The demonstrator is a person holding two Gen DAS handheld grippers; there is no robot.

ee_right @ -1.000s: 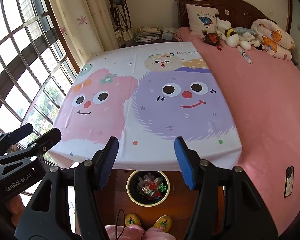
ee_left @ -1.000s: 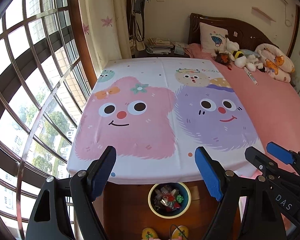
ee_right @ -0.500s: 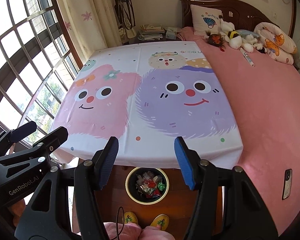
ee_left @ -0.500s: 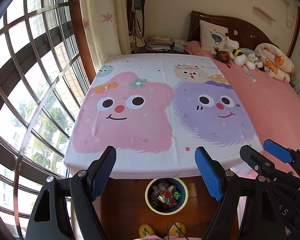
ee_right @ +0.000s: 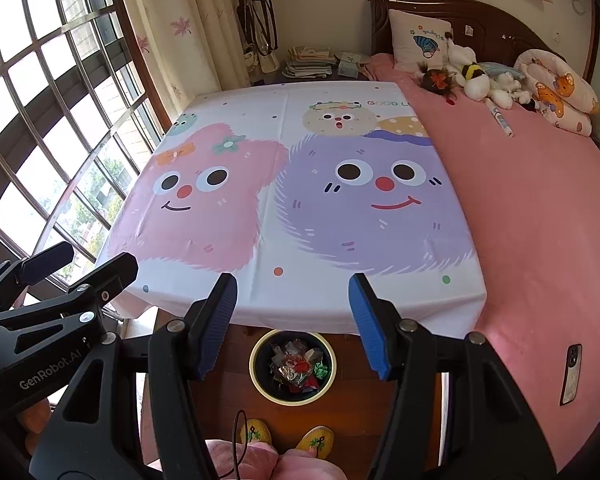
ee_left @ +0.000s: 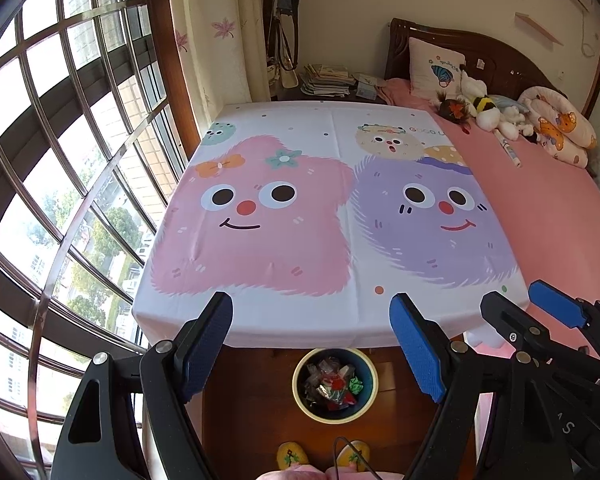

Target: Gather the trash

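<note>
A round blue bin (ee_left: 335, 384) with a pale rim stands on the wooden floor at the foot of the bed, holding several crumpled wrappers (ee_left: 332, 382). It also shows in the right wrist view (ee_right: 292, 367). My left gripper (ee_left: 312, 348) is open and empty, held high above the bin. My right gripper (ee_right: 292, 320) is open and empty, also above the bin. The right gripper shows at the right of the left wrist view (ee_left: 540, 312). The left gripper shows at the left of the right wrist view (ee_right: 76, 264).
A cartoon monster sheet (ee_left: 320, 216) covers the near-left part of the bed, pink bedding (ee_right: 532, 216) the right. Plush toys (ee_right: 476, 76) and pillows lie by the headboard. A phone (ee_right: 571, 368) lies on the pink bedding. A barred window (ee_left: 60, 160) is left. Slippered feet (ee_right: 284, 436) stand below.
Both grippers have drawn back and up a little, so the bin and more floor show below the bed edge. Both stay open and empty.
</note>
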